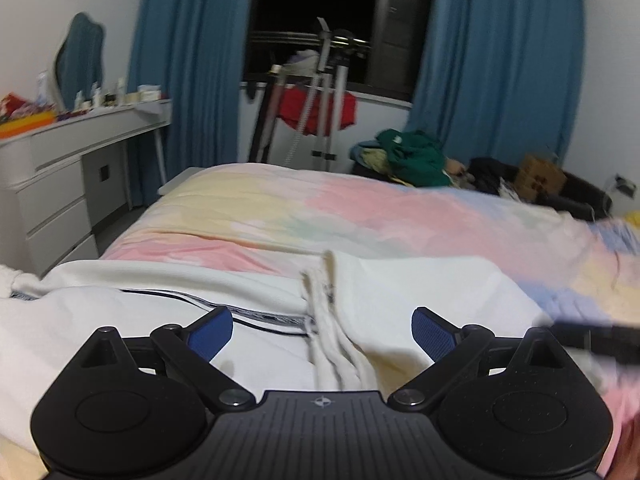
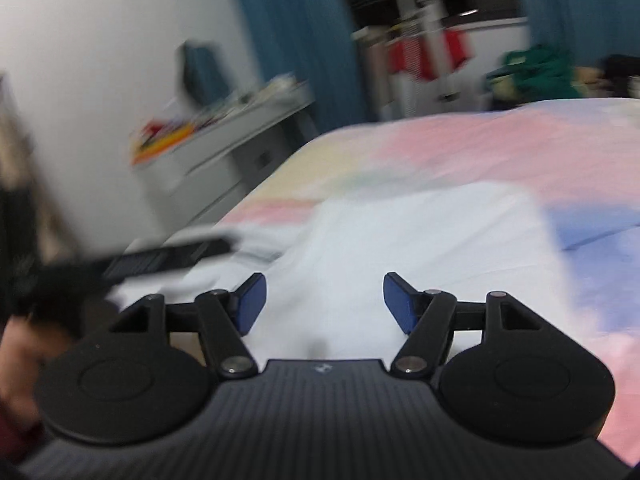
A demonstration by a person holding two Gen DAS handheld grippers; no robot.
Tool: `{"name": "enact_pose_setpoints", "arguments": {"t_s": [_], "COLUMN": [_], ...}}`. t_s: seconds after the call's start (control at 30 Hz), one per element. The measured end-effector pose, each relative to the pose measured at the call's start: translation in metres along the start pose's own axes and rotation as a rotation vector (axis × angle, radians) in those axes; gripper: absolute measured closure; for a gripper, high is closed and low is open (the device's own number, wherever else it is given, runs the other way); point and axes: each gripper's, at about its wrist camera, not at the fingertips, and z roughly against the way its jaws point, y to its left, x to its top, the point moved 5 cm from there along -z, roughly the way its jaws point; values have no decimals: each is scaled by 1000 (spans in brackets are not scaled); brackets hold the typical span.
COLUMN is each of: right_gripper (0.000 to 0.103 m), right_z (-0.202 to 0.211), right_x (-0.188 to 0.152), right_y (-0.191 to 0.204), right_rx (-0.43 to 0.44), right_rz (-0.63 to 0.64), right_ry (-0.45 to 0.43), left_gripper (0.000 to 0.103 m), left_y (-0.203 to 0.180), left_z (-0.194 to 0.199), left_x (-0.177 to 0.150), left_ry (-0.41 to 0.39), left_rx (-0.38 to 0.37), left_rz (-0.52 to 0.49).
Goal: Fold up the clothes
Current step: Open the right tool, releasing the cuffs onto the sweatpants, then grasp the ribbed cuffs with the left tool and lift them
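while the left wrist view looks along the bed [image 1: 280, 208], the left gripper [image 1: 322, 334] hovers with its blue pads [image 1: 210, 338] spread wide and nothing between them. a white garment [image 1: 400, 288] lies on the near end of the bed, folded edges bunched in a ridge at its middle, a dark-striped band running to the ridge's left. beyond the bed stand a white dresser [image 1: 64, 184], blue curtains [image 1: 192, 60] and a pile of clothes [image 1: 412, 156].

in the blurred right wrist view, the right gripper [image 2: 324, 302] also has its jaws parted, empty, above the white garment [image 2: 420, 232] on the bed [image 2: 520, 152]. left of the garment shows the other gripper as a dark streak.
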Motion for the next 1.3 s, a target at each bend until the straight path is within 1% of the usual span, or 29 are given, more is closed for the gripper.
{"name": "enact_pose_setpoints", "arguments": {"t_s": [0.07,0.13,0.23,0.33,0.43,0.5,0.63,0.77,0.9,0.97,1.0,1.03,1.1,1.17,1.2,1.3], "right_gripper": [36,36,36,37,36,36,36,37,37,37,37,37,37,37,37,37], "right_z": [-1,-4,-14,-28,-34,-40,-44,-39,-31,-28,-26,-25,-23,-23,-23,-24], "right_x": [2,0,-5,-17,-32,-36,-40,-37,-33,-32,-32,-32,-31,-30,-29,-29], "right_y": [-14,-24,-29,-34,-36,-33,-34,-39,-44,-47,-48,-50,-51,-51,-50,-48], "right_rx": [-81,-162,-213,-246,-256,-264,-269,-250,-228,-219,-213,-208,-199,-199,-200,-199], "right_rz": [-25,-27,-17,-27,-57,-24,-17,-61,-101,-124,-137,-152,-169,-173,-173,-171], "right_ry": [-24,-37,-21,22,67,93,89,81,69,61,58,56,52,52,53,56], "left_gripper": [6,6,5,5,4,4,5,5,4,2,1,0,0,0,0,0], "left_y": [-10,-17,-18,-13,-10,-9,-6,2,19,39,54,69,106,147,166,215], "left_z": [-4,-11,-24,-37,-43,-44,-39,-20,11,29,37,44,55,62,64,71], "left_x": [-7,-15,-27,-36,-42,-42,-39,-31,-8,5,10,14,16,9,0,-33], "left_ry": [10,29,78,133,158,163,159,162,155,149,157,169,218,295,333,399], "left_rx": [-5,9,33,58,63,67,72,54,47,50,58,69,100,123,135,169], "left_rz": [-39,-76,-98,-97,-92,-96,-95,-58,-13,58,110,169,319,515,627,948]}}
